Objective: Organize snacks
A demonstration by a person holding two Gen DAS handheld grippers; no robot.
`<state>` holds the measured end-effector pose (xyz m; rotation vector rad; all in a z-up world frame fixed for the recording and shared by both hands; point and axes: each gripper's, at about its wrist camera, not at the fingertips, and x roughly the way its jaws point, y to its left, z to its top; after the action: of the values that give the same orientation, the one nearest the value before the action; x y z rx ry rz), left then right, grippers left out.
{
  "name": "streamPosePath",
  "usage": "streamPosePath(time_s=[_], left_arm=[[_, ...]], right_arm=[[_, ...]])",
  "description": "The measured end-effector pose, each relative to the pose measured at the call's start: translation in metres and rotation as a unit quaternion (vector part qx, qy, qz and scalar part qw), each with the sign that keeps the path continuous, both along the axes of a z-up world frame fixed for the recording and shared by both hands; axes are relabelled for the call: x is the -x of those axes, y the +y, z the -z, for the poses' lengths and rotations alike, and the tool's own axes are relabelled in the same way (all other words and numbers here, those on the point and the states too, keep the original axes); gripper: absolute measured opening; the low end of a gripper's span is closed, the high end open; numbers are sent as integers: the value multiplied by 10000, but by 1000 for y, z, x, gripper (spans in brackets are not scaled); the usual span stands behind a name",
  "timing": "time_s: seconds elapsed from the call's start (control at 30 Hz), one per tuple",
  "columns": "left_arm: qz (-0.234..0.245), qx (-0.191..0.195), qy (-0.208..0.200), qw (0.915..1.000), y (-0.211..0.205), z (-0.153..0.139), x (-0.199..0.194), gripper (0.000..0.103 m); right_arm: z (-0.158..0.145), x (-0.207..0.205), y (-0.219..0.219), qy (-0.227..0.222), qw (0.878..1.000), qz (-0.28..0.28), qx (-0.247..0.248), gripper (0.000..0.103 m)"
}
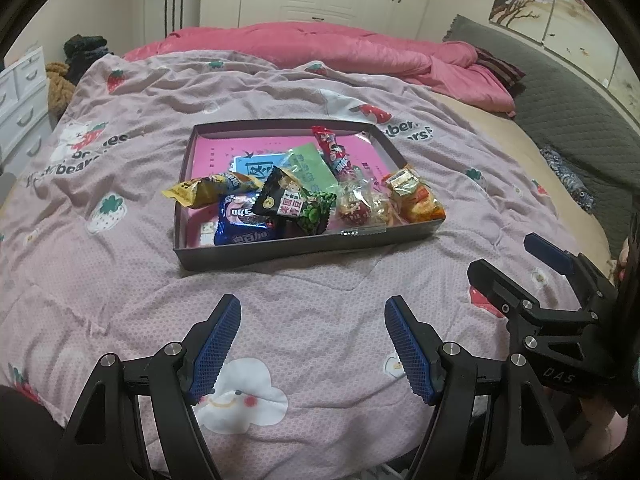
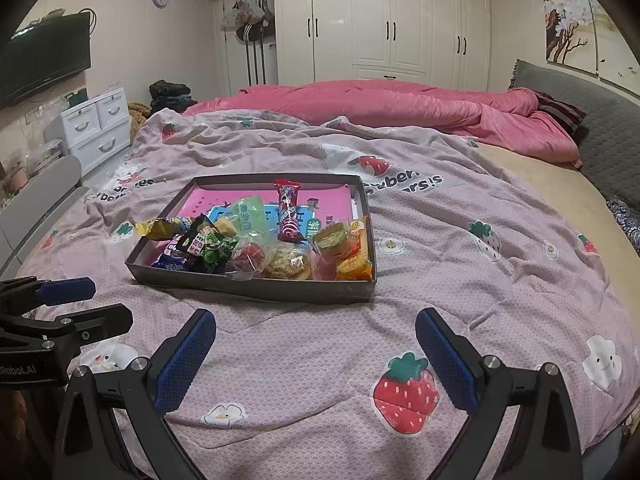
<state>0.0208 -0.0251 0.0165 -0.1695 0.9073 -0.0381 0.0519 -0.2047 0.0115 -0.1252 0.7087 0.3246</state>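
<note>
A shallow dark box (image 1: 288, 249) with a pink bottom lies on the bed cover; it also shows in the right wrist view (image 2: 256, 289). Several snack packets lie in its near half: a yellow packet (image 1: 200, 190), a blue packet (image 1: 244, 220), a black and green packet (image 1: 294, 202), a red stick packet (image 1: 334, 152), clear wrapped cakes (image 1: 362, 206) and an orange packet (image 1: 416, 198). My left gripper (image 1: 313, 348) is open and empty, hovering above the cover in front of the box. My right gripper (image 2: 316, 364) is open and empty, also short of the box. The right gripper also shows in the left wrist view (image 1: 516, 264).
A pink quilt (image 2: 380, 104) lies bunched at the back of the bed. A grey headboard (image 2: 592, 120) runs along the right. White drawers (image 2: 96, 128) and a TV (image 2: 44, 60) stand at the left. White wardrobes (image 2: 384, 20) fill the far wall.
</note>
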Motion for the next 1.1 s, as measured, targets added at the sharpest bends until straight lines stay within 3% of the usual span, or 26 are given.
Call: streamPosePath(time_s=[1.1], left_arm=[[197,-248,-85,9995,-10,-10,5,76]], right_arm=[[6,0,1,100,9999,-51,-53,101]])
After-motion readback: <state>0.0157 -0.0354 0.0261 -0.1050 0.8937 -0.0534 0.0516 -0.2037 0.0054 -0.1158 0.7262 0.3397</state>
